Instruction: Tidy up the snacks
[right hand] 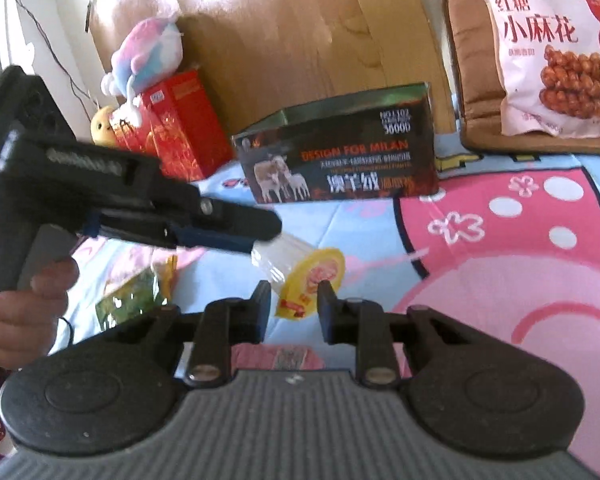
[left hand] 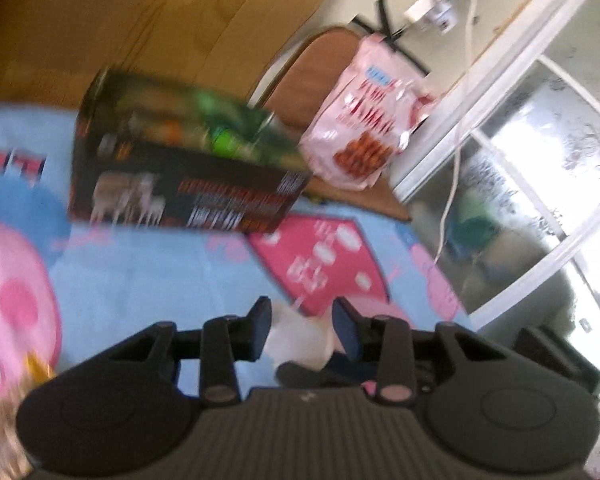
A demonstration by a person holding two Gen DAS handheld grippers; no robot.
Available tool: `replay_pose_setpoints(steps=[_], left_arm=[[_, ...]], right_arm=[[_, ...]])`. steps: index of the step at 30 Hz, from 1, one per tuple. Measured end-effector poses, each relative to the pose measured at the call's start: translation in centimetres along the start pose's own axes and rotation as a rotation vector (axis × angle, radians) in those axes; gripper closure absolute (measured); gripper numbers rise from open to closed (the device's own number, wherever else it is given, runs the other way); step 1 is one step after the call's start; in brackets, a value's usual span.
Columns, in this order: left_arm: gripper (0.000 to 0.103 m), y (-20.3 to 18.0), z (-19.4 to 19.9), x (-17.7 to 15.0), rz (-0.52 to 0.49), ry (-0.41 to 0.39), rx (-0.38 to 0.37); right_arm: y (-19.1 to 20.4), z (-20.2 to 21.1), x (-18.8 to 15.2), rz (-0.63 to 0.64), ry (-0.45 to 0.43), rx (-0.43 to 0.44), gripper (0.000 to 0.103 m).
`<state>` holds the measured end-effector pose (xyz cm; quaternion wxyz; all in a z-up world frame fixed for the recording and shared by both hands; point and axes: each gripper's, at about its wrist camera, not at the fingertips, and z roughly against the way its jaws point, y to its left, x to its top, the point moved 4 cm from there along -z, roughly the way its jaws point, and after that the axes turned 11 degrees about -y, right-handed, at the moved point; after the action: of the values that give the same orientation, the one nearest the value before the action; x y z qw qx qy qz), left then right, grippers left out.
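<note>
Right tongs (right hand: 290, 308), nearest the lens, stand parted around the lower edge of a small yellow-labelled snack packet (right hand: 312, 280) with a clear top; contact cannot be confirmed. Left tongs (right hand: 260, 236) reach in from the left, their tips at the packet's clear end; in the blurred left wrist view the left tongs (left hand: 302, 326) flank something white (left hand: 300, 336), grip uncertain. Beneath lies a blue-and-pink cartoon bedsheet (right hand: 500, 240). Behind, largest to smallest: dark open box (right hand: 336, 152) printed "DESIGN FOR MILAN"; pink twisted-dough snack bag (right hand: 552, 48) propped on a brown cushioned chair (right hand: 476, 80); red box (right hand: 176, 128); plush toy (right hand: 148, 56); green wrapper (right hand: 132, 300), lower left.
</note>
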<state>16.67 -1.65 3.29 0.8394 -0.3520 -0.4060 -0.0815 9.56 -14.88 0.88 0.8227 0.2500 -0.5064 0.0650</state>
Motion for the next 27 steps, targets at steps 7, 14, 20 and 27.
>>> replay_pose_setpoints(steps=[7,14,20,27], left_arm=[[0.07,-1.9,-0.4,5.6,-0.089,-0.115,-0.006],[0.07,1.1,-2.9,10.1,-0.097,-0.198,0.145],[0.07,4.6,-0.8,8.8,-0.079,-0.227,0.251],[0.07,8.6,6.3,4.1,-0.003,-0.227,0.337]], right_arm=[[-0.5,-1.9,4.8,0.036,-0.117,-0.026,0.076],[-1.2,-6.9,9.4,0.097,-0.224,-0.07,0.073],[-1.1,-8.3,9.6,0.073,-0.202,-0.031,0.073],[0.8,-4.6,6.5,0.011,-0.111,0.085,0.065]])
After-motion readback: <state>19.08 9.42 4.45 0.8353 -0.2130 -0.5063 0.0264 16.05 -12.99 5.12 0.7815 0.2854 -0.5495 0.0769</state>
